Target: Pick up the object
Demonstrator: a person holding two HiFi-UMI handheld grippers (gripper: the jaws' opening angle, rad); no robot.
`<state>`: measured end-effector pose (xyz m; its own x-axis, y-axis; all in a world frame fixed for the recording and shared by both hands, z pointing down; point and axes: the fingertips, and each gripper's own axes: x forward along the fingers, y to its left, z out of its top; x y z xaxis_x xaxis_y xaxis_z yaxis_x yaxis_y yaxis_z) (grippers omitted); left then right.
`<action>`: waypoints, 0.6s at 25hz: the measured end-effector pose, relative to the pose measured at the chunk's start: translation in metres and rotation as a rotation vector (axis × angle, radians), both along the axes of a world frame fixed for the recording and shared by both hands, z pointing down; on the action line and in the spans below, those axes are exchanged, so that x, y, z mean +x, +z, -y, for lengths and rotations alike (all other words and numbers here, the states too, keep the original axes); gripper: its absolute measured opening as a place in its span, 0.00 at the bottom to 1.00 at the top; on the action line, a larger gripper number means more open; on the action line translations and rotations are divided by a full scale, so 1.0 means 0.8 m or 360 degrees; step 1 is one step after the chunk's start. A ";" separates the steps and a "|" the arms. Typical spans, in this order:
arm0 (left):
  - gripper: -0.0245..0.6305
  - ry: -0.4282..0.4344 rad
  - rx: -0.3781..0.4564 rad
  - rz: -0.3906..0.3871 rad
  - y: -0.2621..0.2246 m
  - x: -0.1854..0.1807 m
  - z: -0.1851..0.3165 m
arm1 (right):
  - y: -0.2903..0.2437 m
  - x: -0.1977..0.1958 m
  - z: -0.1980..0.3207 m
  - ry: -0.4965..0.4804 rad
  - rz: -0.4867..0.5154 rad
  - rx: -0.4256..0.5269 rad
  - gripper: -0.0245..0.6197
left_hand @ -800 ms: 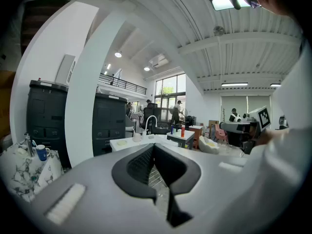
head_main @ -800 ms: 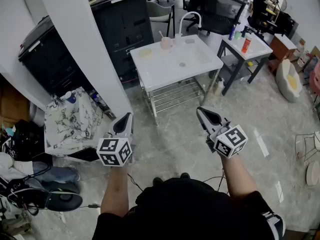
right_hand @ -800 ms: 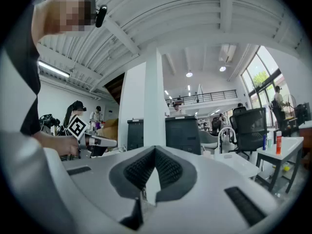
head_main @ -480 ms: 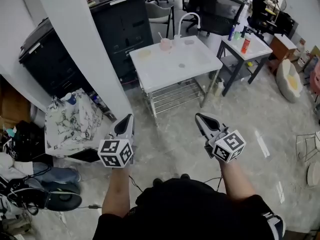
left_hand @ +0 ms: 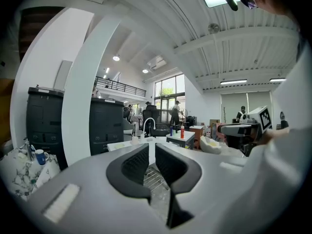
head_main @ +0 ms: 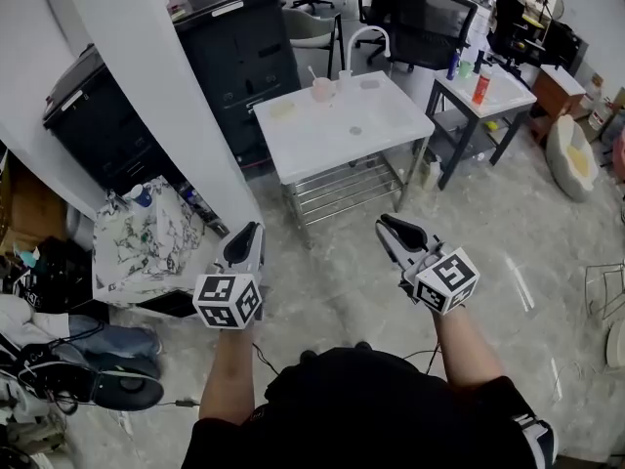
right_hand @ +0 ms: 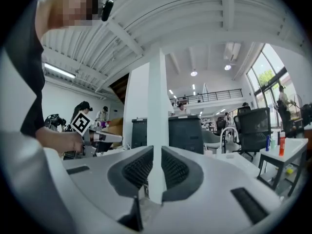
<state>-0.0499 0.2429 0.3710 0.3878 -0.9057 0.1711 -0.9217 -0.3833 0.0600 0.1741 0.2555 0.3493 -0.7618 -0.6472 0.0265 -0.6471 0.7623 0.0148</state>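
Both tongs are pinched shut with nothing in them. The left gripper [head_main: 251, 231] and right gripper [head_main: 386, 225] hang over the floor [head_main: 327, 279], with the white table [head_main: 332, 137] well ahead.

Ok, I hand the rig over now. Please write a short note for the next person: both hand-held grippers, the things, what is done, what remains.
The left hand-held gripper: shut, empty, above the floor.
The right hand-held gripper: shut, empty, also above the floor.
Things: the white table stands ahead, not yet within reach. On it are a pink cup, a pale yellow flat thing and a small grey piece. Which one is the object, I cannot tell.
Done: nothing picked up.
Left: step to the table, open one hand-held gripper, grasp, lift.
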 end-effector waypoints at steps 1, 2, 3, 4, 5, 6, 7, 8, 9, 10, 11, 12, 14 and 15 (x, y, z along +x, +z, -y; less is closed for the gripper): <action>0.09 0.0006 -0.0002 -0.0003 0.000 0.005 0.000 | 0.002 0.006 0.002 0.0009 0.0019 -0.0023 0.06; 0.12 0.0014 -0.0008 -0.0005 0.000 0.011 -0.001 | 0.005 0.014 0.005 0.0024 0.0037 -0.0043 0.06; 0.16 0.0023 -0.0015 -0.0007 0.001 0.018 -0.002 | 0.008 0.022 0.007 0.0039 0.0051 -0.0061 0.06; 0.18 0.0031 -0.0021 -0.0008 0.003 0.025 -0.002 | 0.011 0.030 0.008 0.0049 0.0064 -0.0079 0.10; 0.19 0.0035 -0.0025 -0.0006 0.004 0.032 -0.003 | 0.013 0.037 0.010 0.0053 0.0076 -0.0096 0.19; 0.20 0.0034 -0.0027 -0.0005 0.005 0.037 -0.003 | 0.015 0.044 0.011 0.0055 0.0088 -0.0111 0.24; 0.21 0.0029 -0.0028 -0.0005 0.007 0.043 -0.004 | 0.016 0.051 0.012 0.0058 0.0100 -0.0121 0.27; 0.23 0.0025 -0.0029 -0.0007 0.008 0.048 -0.005 | 0.017 0.057 0.012 0.0061 0.0112 -0.0126 0.30; 0.24 0.0022 -0.0030 -0.0010 0.008 0.053 -0.006 | 0.017 0.065 0.012 0.0064 0.0123 -0.0129 0.31; 0.26 0.0024 -0.0031 -0.0014 0.009 0.060 -0.008 | 0.016 0.072 0.012 0.0068 0.0136 -0.0130 0.33; 0.29 0.0029 -0.0033 -0.0017 0.010 0.068 -0.010 | 0.016 0.080 0.011 0.0072 0.0147 -0.0133 0.34; 0.31 0.0038 -0.0035 -0.0024 0.010 0.075 -0.012 | 0.016 0.089 0.011 0.0077 0.0156 -0.0136 0.35; 0.37 0.0056 -0.0039 -0.0043 0.012 0.087 -0.015 | 0.015 0.102 0.013 0.0091 0.0167 -0.0146 0.38; 0.38 0.0060 -0.0042 -0.0051 0.013 0.090 -0.016 | 0.015 0.107 0.014 0.0097 0.0173 -0.0152 0.39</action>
